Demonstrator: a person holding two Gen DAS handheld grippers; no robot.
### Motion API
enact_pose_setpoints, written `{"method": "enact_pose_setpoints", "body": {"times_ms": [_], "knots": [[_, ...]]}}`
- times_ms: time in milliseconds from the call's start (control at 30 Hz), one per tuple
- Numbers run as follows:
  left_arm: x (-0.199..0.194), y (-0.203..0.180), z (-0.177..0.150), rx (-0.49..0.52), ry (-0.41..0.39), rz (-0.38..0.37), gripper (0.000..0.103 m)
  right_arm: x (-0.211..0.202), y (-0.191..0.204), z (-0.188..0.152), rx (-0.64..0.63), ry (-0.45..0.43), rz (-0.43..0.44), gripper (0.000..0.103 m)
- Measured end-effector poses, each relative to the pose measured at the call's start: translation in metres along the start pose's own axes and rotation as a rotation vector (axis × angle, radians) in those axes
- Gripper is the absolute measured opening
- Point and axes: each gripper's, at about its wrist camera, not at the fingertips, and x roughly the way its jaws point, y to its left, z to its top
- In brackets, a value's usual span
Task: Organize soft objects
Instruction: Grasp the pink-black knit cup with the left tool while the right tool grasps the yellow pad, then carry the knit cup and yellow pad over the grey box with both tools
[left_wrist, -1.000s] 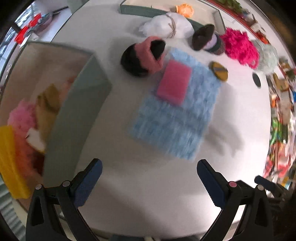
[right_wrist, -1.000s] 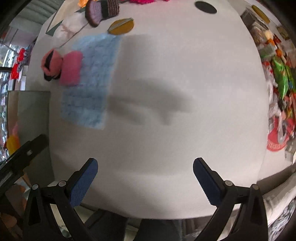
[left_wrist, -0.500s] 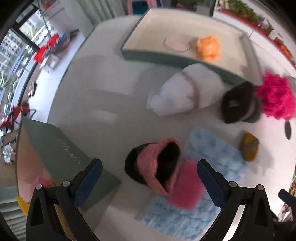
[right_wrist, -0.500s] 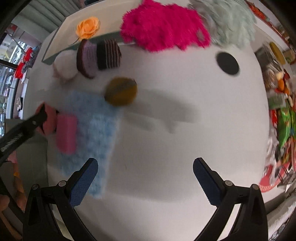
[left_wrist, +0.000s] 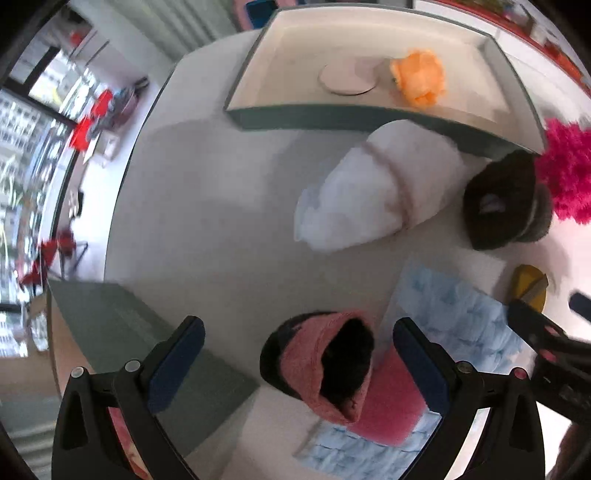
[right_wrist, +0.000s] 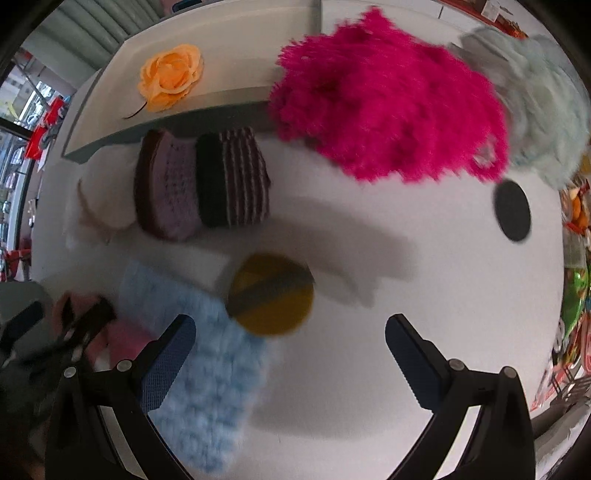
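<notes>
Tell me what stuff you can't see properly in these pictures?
- Pink sponge, left wrist view: the pink-and-black slipper and a finger of the left gripper cover part of it.
- Near box, left wrist view: the gripper hides most of what is inside.
- White fluffy bundle, right wrist view: mostly behind the knitted purple piece.
- Pale green fluffy thing, right wrist view: blurred and cut off by the edge.

- A round white table (left_wrist: 207, 206) fills most of the view.
- Tall windows (left_wrist: 26, 122) on the left let in bright daylight.
- Red chairs (left_wrist: 55, 251) stand on the pale floor.
</notes>
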Motion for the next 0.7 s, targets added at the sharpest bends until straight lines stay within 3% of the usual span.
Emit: {"method": "enact_pose_setpoints", "body": {"times_ms": [133, 200, 233, 267, 300, 333, 400, 433, 533, 700], "knots": [[0.025, -0.001, 0.001, -0.012, 0.097, -0.067, 0.102, 0.018, 0.006, 0.012, -0.038, 0.019, -0.075, 0.094], [0.034, -0.004, -0.001, -0.014, 0.119, -0.089, 0.102, 0.017, 0.013, 0.011, -0.078, -0.003, -0.106, 0.084], [0.037, -0.005, -0.001, -0.010, 0.124, -0.107, 0.102, 0.015, 0.014, 0.010, -0.093, -0.012, -0.109, 0.073], [0.037, -0.005, -0.002, -0.014, 0.125, -0.135, 0.095, 0.012, 0.016, 0.010, -0.115, -0.025, -0.113, 0.065], [0.034, -0.003, -0.002, -0.034, 0.113, -0.183, 0.079, 0.009, 0.017, 0.012, -0.131, -0.028, -0.110, 0.051], [0.032, -0.003, -0.002, -0.043, 0.109, -0.206, 0.070, 0.009, 0.015, 0.012, -0.137, -0.015, -0.092, 0.050], [0.024, 0.001, -0.005, -0.039, 0.098, -0.206, 0.037, 0.002, 0.003, 0.012, -0.113, -0.020, -0.043, 0.047], [0.019, 0.001, -0.008, -0.038, 0.095, -0.214, 0.036, -0.004, -0.004, 0.012, -0.088, -0.020, -0.018, 0.044], [0.004, 0.012, -0.014, -0.077, 0.071, -0.339, 0.032, -0.017, -0.026, -0.001, 0.007, -0.009, 0.079, 0.044], [-0.029, 0.011, -0.032, -0.046, 0.011, -0.383, 0.032, -0.039, -0.051, -0.037, 0.040, -0.005, 0.133, 0.044]]}}
